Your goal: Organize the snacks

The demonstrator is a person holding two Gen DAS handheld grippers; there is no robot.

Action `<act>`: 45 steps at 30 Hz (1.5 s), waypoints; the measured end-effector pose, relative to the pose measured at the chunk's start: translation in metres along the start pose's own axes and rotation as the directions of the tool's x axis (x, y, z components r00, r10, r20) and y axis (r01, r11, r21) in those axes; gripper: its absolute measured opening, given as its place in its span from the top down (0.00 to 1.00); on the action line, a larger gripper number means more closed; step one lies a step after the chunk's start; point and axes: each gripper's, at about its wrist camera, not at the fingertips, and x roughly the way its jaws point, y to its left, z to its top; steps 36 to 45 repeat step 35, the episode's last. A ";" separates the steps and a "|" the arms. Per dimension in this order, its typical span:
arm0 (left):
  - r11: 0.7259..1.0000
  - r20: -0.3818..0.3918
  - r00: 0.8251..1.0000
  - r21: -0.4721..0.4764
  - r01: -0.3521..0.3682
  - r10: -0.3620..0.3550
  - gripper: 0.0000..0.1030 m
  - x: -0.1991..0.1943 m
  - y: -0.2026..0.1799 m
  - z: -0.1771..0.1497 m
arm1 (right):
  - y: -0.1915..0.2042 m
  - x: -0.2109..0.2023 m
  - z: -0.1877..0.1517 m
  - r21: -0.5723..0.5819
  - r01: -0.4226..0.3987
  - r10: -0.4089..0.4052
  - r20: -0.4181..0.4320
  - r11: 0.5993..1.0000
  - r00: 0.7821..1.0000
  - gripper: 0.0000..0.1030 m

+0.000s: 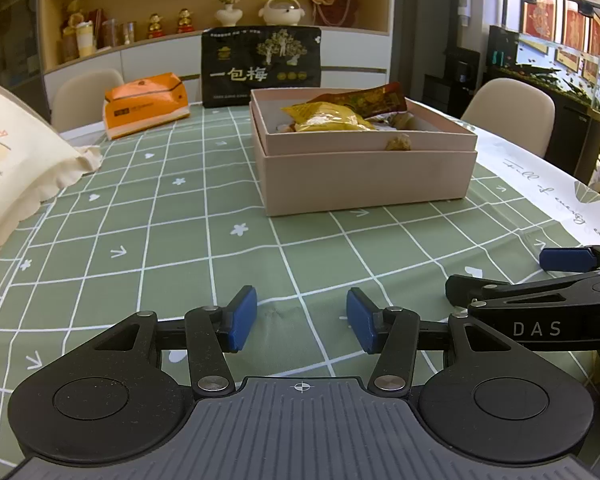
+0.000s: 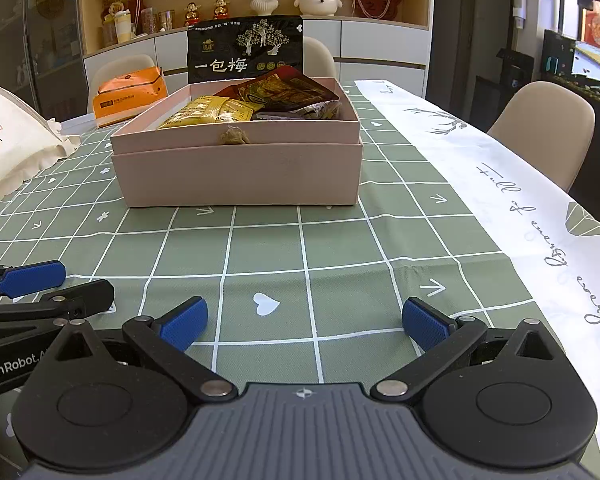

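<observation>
Both grippers hover low over the green checked tablecloth [image 1: 204,216], side by side and holding nothing. On the left gripper [image 1: 302,322] the 2 blue pads [image 1: 242,318] stand apart with bare cloth between them; the right gripper [image 2: 305,322] has its jaws spread wider. Each one shows at the edge of the other's view.

Ahead of them sits a pink box [image 2: 236,172], open at the top, resting flat on the cloth well apart from both grippers. Inside it lie a yellow snack packet [image 2: 208,114] and a dark red packet [image 2: 284,88], the red one leaning against the far wall. A small brownish snack [image 2: 233,136] sits at the near rim.

Behind the box a tall black bag [image 2: 244,50] with white characters stands upright. To its left an orange pack [image 1: 146,104] lies on the table, and a cream cloth bag [image 1: 16,152] sits at the far left edge.
</observation>
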 end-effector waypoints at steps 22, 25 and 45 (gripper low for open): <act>1.000 0.000 1.000 0.004 -0.014 0.014 0.45 0.000 -0.004 0.000 | 0.000 0.000 0.000 -0.001 0.000 0.000 0.000 1.000 1.000 0.00; 1.000 0.000 1.000 0.003 -0.015 0.015 0.45 0.000 -0.004 0.000 | 0.000 0.000 0.000 -0.001 0.000 0.000 0.000 1.000 1.000 0.00; 1.000 0.000 1.000 0.004 -0.016 0.016 0.45 0.000 -0.004 0.000 | 0.000 0.000 0.000 -0.001 0.000 0.000 0.000 1.000 1.000 0.00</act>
